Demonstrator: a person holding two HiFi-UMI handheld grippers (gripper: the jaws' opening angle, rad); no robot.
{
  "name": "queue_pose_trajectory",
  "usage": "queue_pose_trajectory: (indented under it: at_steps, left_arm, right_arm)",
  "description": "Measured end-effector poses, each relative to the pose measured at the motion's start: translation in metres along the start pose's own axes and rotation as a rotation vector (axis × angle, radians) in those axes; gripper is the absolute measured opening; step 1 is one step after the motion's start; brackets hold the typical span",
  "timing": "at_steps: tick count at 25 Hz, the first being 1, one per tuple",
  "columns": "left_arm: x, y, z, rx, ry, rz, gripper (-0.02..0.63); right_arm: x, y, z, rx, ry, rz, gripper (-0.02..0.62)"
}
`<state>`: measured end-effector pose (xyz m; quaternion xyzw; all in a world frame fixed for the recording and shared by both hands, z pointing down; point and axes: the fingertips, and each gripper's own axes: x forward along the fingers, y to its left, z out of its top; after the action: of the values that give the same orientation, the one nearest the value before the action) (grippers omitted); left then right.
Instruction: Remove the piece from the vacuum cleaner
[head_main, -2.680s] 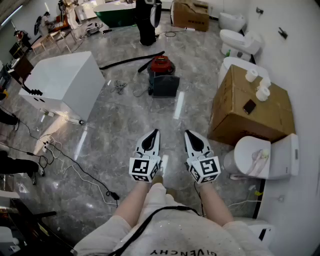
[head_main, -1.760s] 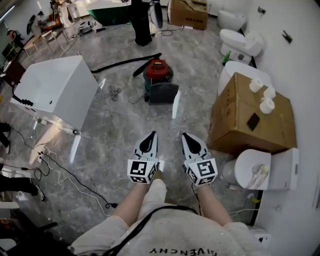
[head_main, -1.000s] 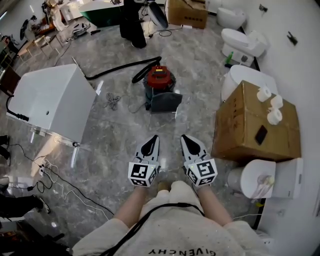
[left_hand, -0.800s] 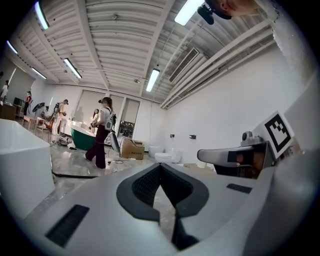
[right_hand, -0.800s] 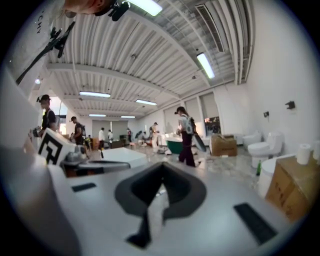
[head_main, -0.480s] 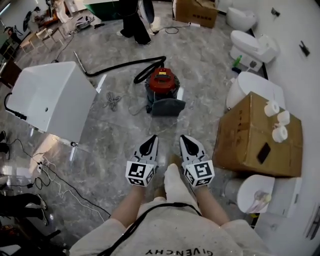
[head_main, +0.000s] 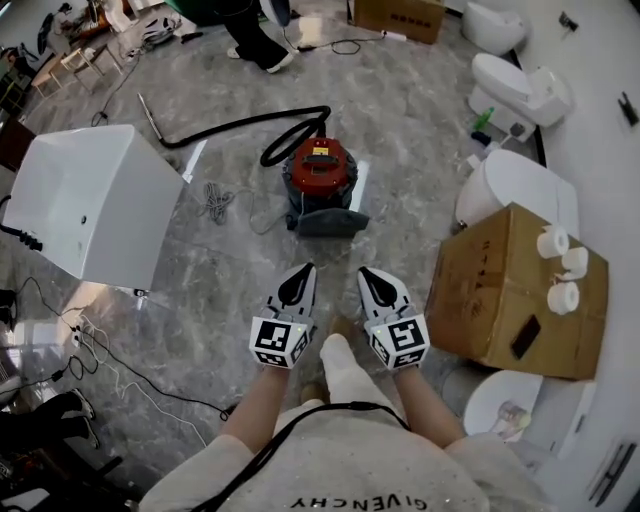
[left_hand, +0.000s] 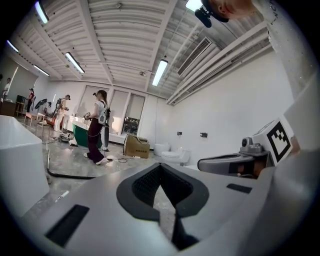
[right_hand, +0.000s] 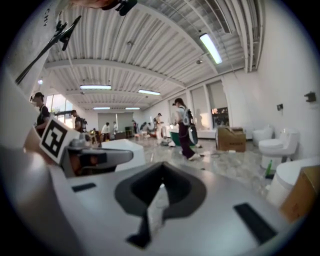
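Observation:
The vacuum cleaner (head_main: 320, 167) stands on the grey marble floor ahead of me. It has a round red top, a dark grey part (head_main: 326, 221) at its near side, and a black hose (head_main: 232, 125) that curls away to the left. My left gripper (head_main: 307, 268) and right gripper (head_main: 365, 272) are held side by side, a short way short of the vacuum and pointing at it. Both are shut with nothing between the jaws. In the gripper views, the left gripper (left_hand: 160, 166) and right gripper (right_hand: 161, 166) look out level across the room, and the vacuum does not show.
A large white box (head_main: 90, 205) stands at the left, with cables (head_main: 110, 360) on the floor near it. A cardboard box (head_main: 500, 285) at the right carries paper rolls (head_main: 560, 266) and a phone (head_main: 524, 338). Toilets (head_main: 522, 88) line the right wall. A person (head_main: 248, 30) stands far ahead.
The vacuum cleaner has come nearer to the grippers in the head view. Both grippers stay shut, side by side, and empty.

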<state>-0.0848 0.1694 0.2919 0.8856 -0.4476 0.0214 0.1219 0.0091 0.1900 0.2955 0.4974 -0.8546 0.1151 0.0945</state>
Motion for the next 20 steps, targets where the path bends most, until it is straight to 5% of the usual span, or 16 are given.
queue_pose_trajectory:
  at_steps: [20]
  left_arm:
    - [0.088,0.047,-0.037,-0.033,0.109,0.075,0.02]
  right_arm:
    - [0.07,-0.079,-0.032,0.05,0.086,0.035,0.012]
